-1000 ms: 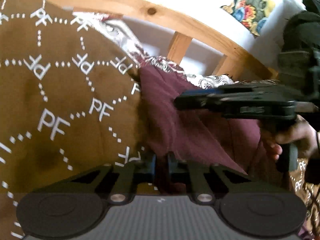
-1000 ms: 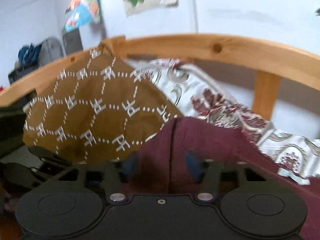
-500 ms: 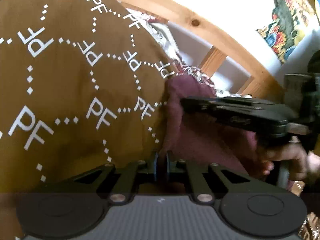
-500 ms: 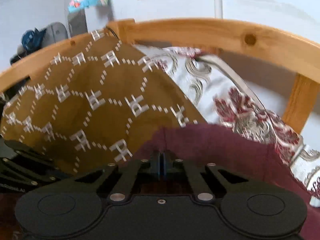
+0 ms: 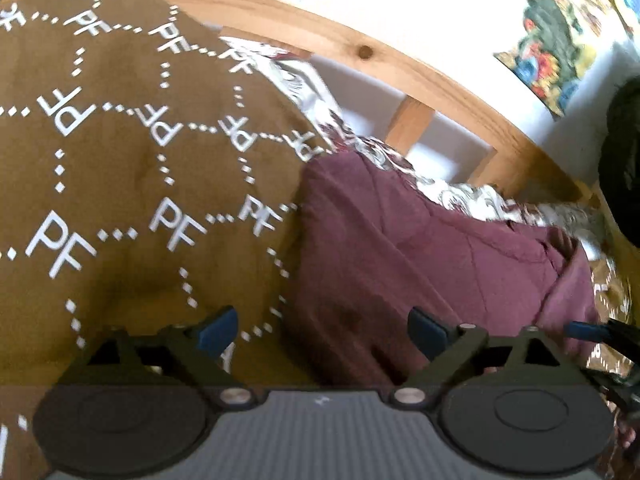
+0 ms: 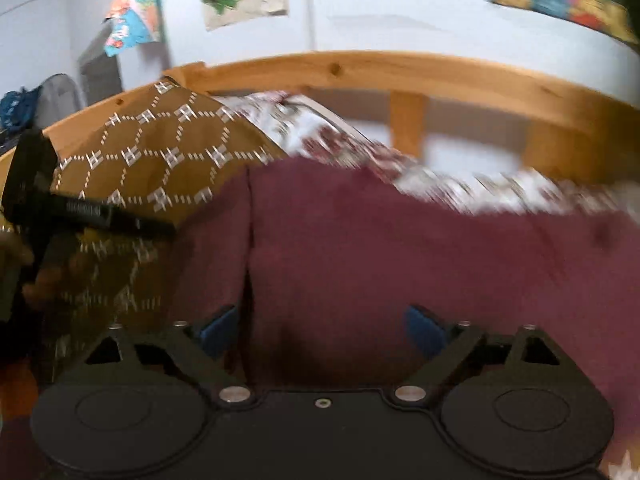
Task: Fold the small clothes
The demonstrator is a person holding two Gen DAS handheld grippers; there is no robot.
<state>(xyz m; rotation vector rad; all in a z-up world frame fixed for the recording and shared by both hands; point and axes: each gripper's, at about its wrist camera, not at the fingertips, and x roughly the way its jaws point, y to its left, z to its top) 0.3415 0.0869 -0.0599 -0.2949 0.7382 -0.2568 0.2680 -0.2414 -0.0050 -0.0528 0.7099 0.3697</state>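
A maroon garment (image 5: 420, 248) lies spread on the bed, its left edge against a brown cushion (image 5: 132, 184) printed with white "PF" letters and its far edge on a floral-patterned sheet (image 6: 340, 140) below the wooden bed rail (image 6: 400, 68). The left gripper (image 5: 322, 330) hovers over the seam between cushion and garment, fingers spread wide and holding nothing. The right gripper (image 6: 324, 330) sits low over the maroon cloth, fingers likewise spread apart and empty.

left tongs (image 5: 322, 330): pinched → spread | right tongs (image 6: 322, 330): pinched → spread | maroon garment (image 5: 420, 240): released
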